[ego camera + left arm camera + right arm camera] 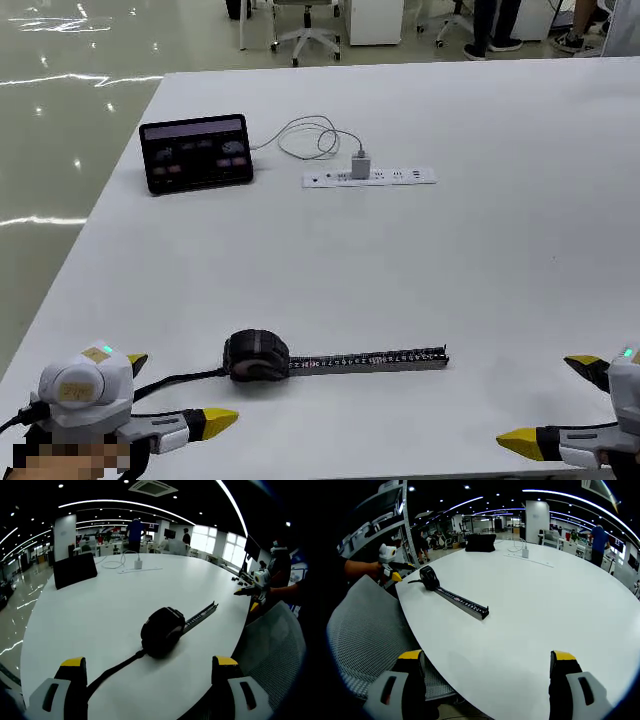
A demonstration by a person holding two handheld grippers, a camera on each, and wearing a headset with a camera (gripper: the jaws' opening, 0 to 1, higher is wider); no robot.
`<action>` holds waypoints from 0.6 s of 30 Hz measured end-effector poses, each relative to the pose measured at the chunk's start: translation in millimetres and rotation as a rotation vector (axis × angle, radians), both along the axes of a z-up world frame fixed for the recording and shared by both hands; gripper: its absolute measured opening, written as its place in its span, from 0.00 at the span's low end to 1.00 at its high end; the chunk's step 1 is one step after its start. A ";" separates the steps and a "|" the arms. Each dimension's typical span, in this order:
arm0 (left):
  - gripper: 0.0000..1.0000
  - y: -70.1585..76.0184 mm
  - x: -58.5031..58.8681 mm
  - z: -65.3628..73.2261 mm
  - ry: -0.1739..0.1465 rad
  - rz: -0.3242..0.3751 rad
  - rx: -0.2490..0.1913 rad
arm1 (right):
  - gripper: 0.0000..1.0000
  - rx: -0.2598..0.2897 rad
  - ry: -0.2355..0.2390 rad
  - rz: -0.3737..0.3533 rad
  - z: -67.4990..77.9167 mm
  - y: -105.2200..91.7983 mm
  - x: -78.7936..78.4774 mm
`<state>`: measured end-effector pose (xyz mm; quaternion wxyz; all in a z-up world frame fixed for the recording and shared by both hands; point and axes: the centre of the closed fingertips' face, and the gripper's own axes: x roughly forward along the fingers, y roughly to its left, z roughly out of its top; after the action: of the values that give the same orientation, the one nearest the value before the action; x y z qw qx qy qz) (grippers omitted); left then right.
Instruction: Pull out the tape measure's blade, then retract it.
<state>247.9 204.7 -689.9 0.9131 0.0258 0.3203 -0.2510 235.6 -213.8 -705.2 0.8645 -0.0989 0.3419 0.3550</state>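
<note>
Okay, both claws are released and empty. At the near table edge the left gripper (pixel 180 392) sits just left of the tape measure (pixel 257 356), jaws spread and not touching it. Well apart to the right, past the blade tip, the right gripper (pixel 548 403) has its jaws spread too.

The tape measure lies on the white table (pixel 450 270) near the front edge, between the two grippers. Its blade (pixel 370 359) is out, flat along the tabletop and pointing toward the right side. My read is that the pull-out is done and the retraction is not. The blade holds out with nothing gripping it, which suggests a lock is on, though I cannot see one. The left gripper view lines up on the case, which would suit a grab of the body. The right gripper view faces the blade's free end.

Materials:
- The case is rounded and black, rubbery-looking with a dull sheen.
- The blade is a thin stiff strip, dark with pale tick marks; the figures are too small to read.
- A black cord strap (pixel 185 378) trails from the case toward the left gripper.
- The jaw tips are yellow on grey-white bodies.
- The table is smooth matt white.

Far back are a dark tablet (pixel 196 152), propped up, and a white power strip (pixel 370 177) with a looped cable (pixel 310 135).
</note>
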 end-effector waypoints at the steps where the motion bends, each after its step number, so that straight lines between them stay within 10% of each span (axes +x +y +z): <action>1: 1.00 -0.4 0.3 0.1 -0.002 -0.001 -0.002 | 1.00 0.004 0.001 0.000 0.2 0.3 -0.2; 18: 1.00 -9.2 -6.4 -7.2 0.009 -0.025 -0.009 | 1.00 -0.013 -0.016 0.055 0.1 11.3 -8.5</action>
<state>241.5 195.5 -697.1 0.9087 0.0246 0.3227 -0.2637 227.0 -202.5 -705.1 0.8563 -0.1168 0.3345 0.3758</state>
